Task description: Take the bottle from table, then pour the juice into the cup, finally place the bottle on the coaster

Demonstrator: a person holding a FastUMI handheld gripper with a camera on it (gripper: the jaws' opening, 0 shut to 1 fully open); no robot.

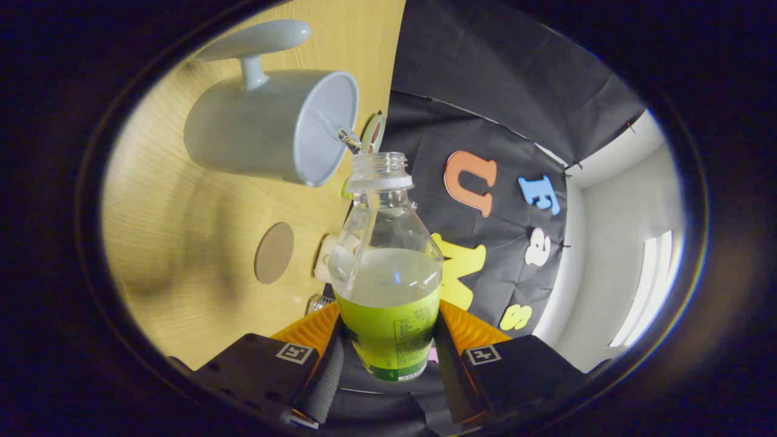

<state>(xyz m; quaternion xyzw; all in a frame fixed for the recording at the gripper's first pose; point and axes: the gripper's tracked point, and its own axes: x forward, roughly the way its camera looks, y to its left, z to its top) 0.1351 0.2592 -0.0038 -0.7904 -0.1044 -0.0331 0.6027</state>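
The bottle (388, 267) sits between the two fingers of the claw (388, 340), pinched at its green label from both sides; its cap is off and its open neck points forward, away from the claw; the liquid inside fills about the lower half and lies slanted against the wall, so the bottle is clearly rolled over to one side. Just beyond the neck is the grey cup (273, 130), its mouth turned toward the bottle; a thin stream seems to run near its rim, but I cannot tell for sure if juice is flowing now. Nearer to the claw than the cup, and beside the bottle, a round brown coaster (274, 252) lies bare on the wooden table (176, 243); a small white thing, perhaps the cap, lies just beside the bottle's shoulder.

In my judgement the taking is done and the pouring is in hand; what is left is to bring the bottle upright again and to set it down on the coaster, which waits free.
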